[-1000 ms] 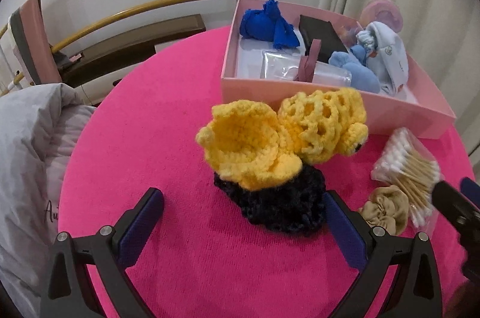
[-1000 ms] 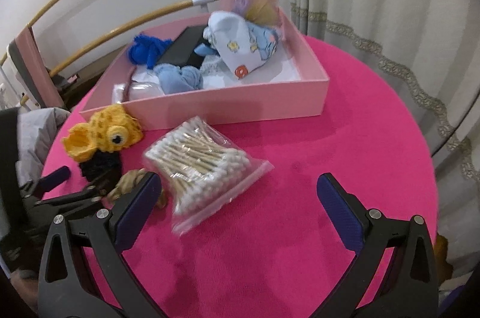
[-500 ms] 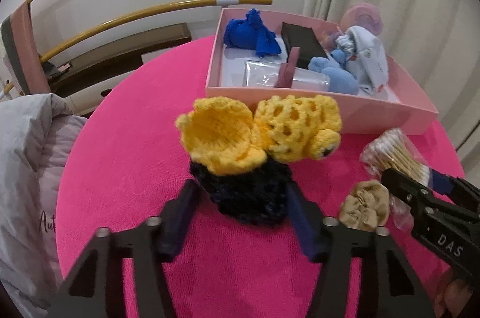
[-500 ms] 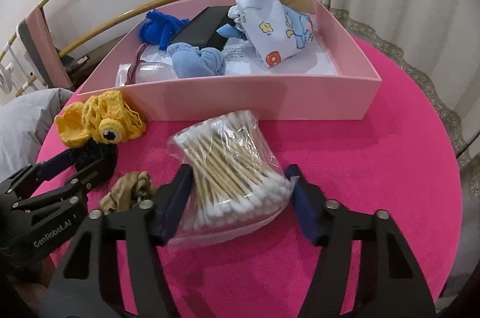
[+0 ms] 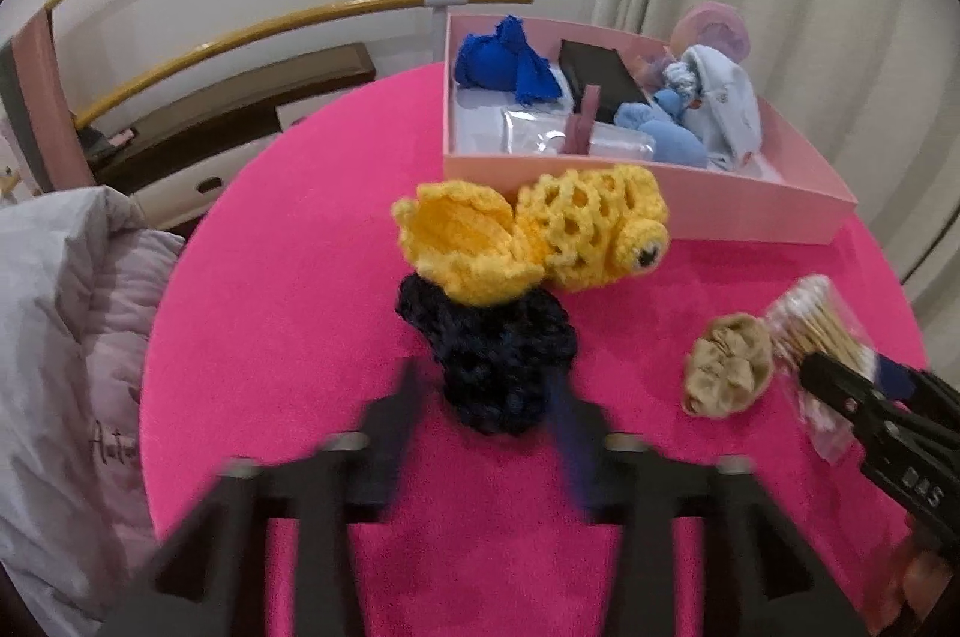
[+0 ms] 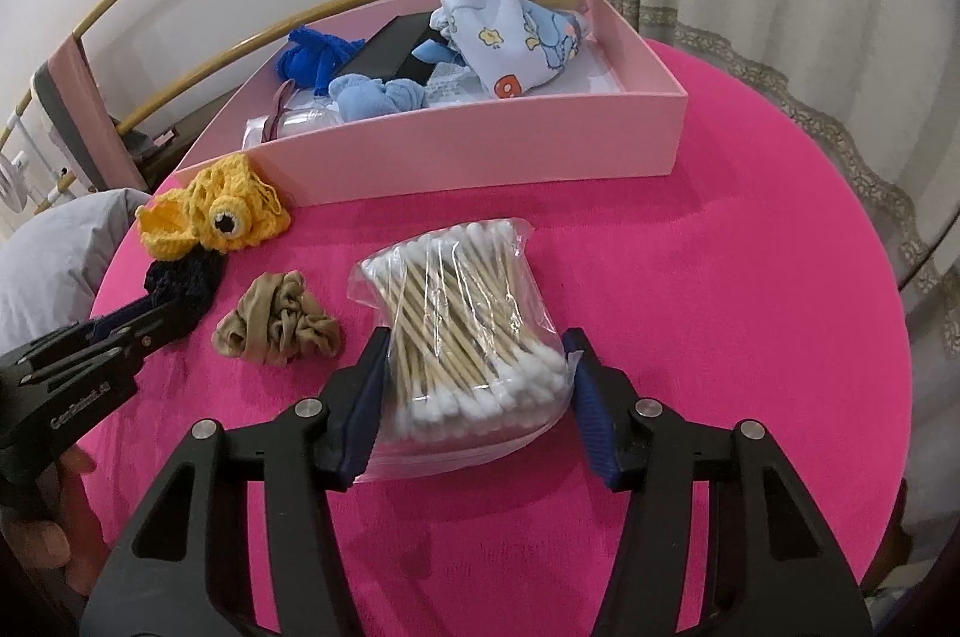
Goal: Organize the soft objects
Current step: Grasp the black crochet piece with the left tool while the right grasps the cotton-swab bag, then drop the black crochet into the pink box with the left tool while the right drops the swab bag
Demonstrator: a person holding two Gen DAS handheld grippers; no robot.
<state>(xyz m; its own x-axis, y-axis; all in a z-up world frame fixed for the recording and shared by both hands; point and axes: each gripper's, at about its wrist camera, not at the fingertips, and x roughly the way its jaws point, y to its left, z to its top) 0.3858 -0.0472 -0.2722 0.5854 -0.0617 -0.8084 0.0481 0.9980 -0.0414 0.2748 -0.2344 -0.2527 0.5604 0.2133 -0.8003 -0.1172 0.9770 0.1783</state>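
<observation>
the dark navy crocheted yarn piece lies on the round table with its bright pink cloth, its far edge tucked under the yellow crocheted fish, which sits just in front of the shallow pink cardboard box. the left gripper has its jaws pinching the near end of the navy piece. it looks light, limp and stretchy, so a deep bite into its bulk seems safer than a hold on loose loops, and the fish may drag along. the right gripper has its jaws pressed against both sides of the clear plastic bag of cotton swabs, a light, slippery, crinkly bundle best squeezed across its middle. a beige fabric scrunchie lies between the two.
</observation>
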